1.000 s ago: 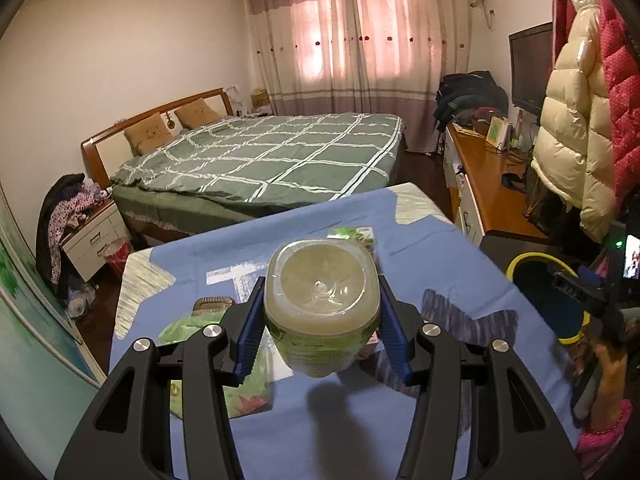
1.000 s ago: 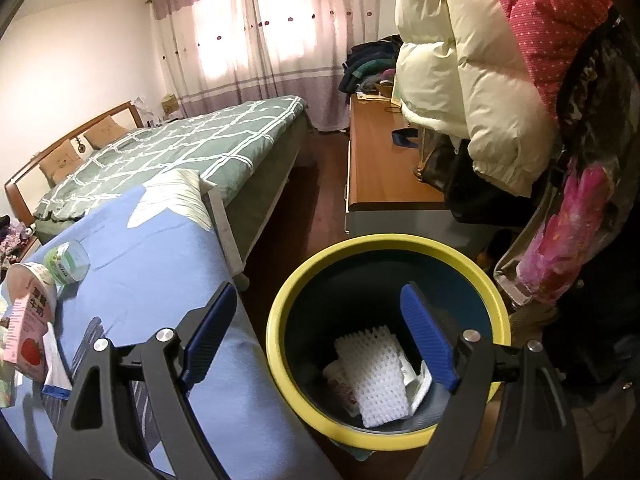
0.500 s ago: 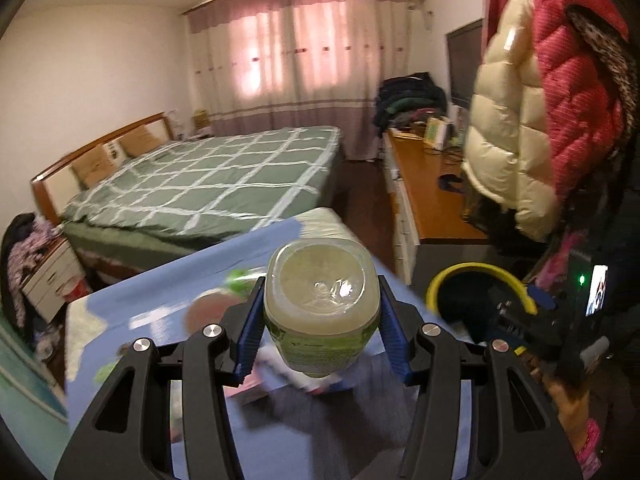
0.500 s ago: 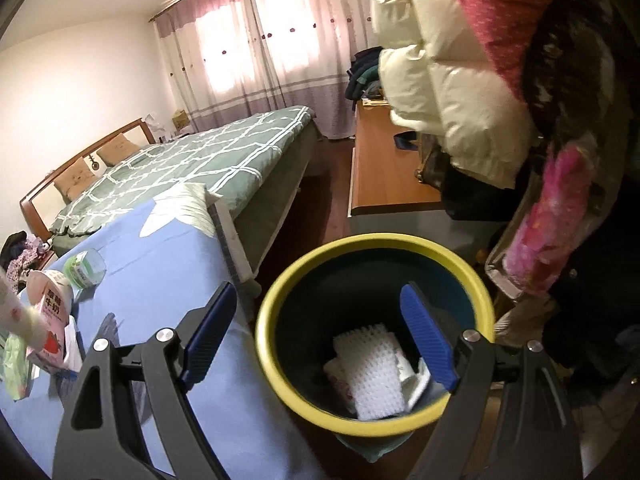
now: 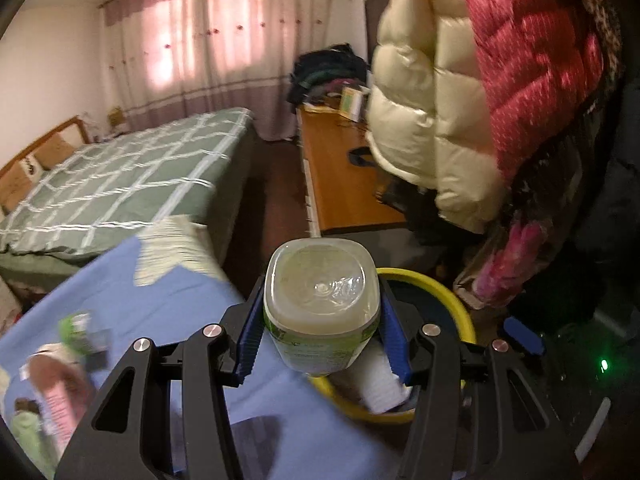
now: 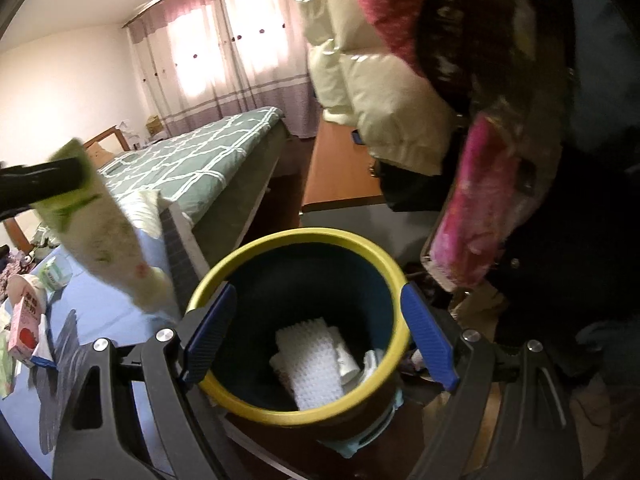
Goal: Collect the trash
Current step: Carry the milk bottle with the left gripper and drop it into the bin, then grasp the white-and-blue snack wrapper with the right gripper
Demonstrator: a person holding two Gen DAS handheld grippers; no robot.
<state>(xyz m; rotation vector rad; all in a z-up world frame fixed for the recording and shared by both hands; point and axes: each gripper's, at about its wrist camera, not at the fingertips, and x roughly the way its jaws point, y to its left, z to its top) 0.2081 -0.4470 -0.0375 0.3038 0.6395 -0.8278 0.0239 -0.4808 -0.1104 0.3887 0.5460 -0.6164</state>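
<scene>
One plastic bottle (image 5: 321, 306), clamped bottom-first in the left gripper (image 5: 321, 332), hangs past the blue table's (image 5: 168, 312) edge, over the one yellow-rimmed bin (image 6: 298, 276). Right gripper (image 6: 318, 338) gapes wide, straddling the rim, holding nothing.

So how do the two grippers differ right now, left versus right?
The left gripper is shut on the plastic bottle, its pads pressed against the sides; the right gripper stands open and holds nothing. The left sits over the blue cloth's edge beside the bin; the right frames the bin's yellow rim. Both have blue pads and point downward.
</scene>
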